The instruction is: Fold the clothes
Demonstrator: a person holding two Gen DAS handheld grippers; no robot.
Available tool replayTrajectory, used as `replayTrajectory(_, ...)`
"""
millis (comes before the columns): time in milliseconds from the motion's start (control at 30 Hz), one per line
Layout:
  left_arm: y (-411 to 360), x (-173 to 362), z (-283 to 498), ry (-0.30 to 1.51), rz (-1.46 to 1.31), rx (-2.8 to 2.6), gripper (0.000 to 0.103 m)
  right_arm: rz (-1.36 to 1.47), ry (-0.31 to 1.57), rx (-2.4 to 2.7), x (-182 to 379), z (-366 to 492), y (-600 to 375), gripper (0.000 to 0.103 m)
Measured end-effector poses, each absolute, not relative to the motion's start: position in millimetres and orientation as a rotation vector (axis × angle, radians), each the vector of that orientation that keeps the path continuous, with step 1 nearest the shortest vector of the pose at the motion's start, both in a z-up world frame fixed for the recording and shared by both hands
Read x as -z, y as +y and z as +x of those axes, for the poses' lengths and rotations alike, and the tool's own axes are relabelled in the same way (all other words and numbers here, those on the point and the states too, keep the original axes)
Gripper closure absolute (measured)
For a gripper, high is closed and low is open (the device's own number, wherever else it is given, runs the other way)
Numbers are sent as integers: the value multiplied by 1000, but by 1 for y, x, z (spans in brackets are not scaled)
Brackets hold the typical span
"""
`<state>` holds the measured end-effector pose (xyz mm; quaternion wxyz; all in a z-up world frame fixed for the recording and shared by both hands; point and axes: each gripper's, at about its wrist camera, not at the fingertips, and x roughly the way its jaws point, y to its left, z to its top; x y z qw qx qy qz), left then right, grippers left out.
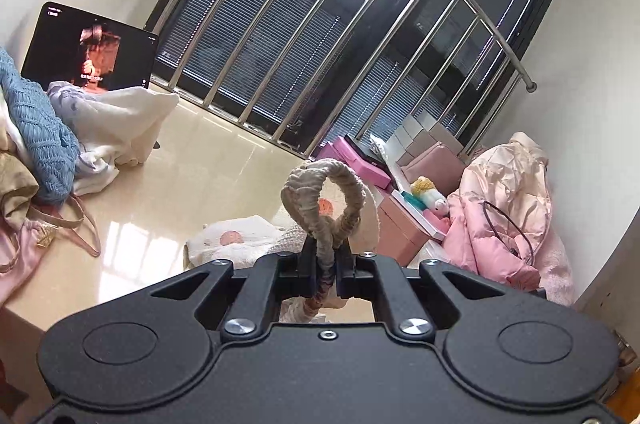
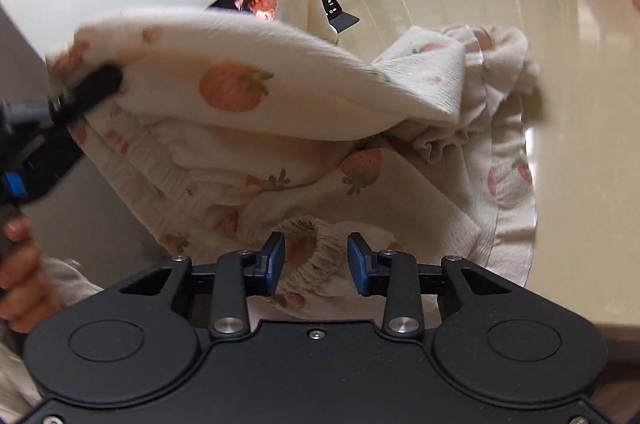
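A cream garment with a strawberry print (image 2: 304, 160) lies partly on the glossy beige table (image 2: 580, 104). My left gripper (image 1: 325, 258) is shut on a gathered elastic edge (image 1: 320, 192) of it, which loops up above the jaws. In the right wrist view the left gripper (image 2: 96, 84) holds a raised flap of the garment at the left. My right gripper (image 2: 316, 258) is open, its blue pads (image 2: 276, 260) on either side of a ruffled elastic edge (image 2: 316, 244) without closing on it.
A pile of clothes, blue knit (image 1: 36, 128) on top, sits at the table's left. A tablet (image 1: 88, 48) leans on the wall. Pink boxes (image 1: 404, 224), a plush toy (image 1: 430, 198) and a pink jacket (image 1: 504, 216) stand at the right below the barred window (image 1: 344, 36).
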<state>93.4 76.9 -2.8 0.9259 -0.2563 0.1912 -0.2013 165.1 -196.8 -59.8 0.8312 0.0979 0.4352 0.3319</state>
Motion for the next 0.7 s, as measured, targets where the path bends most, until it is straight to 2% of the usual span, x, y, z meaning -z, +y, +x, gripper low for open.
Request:
replayTrajectory(100, 81, 7, 92, 381, -560, 430, 95, -61, 882, -572, 68, 155, -171, 68)
replayTrajectory(200, 87, 13, 90, 382, -600, 412, 95, -216, 841, -467, 81, 147, -160, 67)
replayTrajectory(433, 115, 45, 88, 437, -725, 266, 95, -375, 750, -372, 91, 134, -152, 69)
replayTrajectory(533, 126, 58, 86, 464, -773, 203, 95, -439, 638, -299, 91, 129, -149, 76)
replayTrajectory(700, 121, 76, 90, 566, -761, 185, 92, -528, 448, -151, 76, 128, -158, 75)
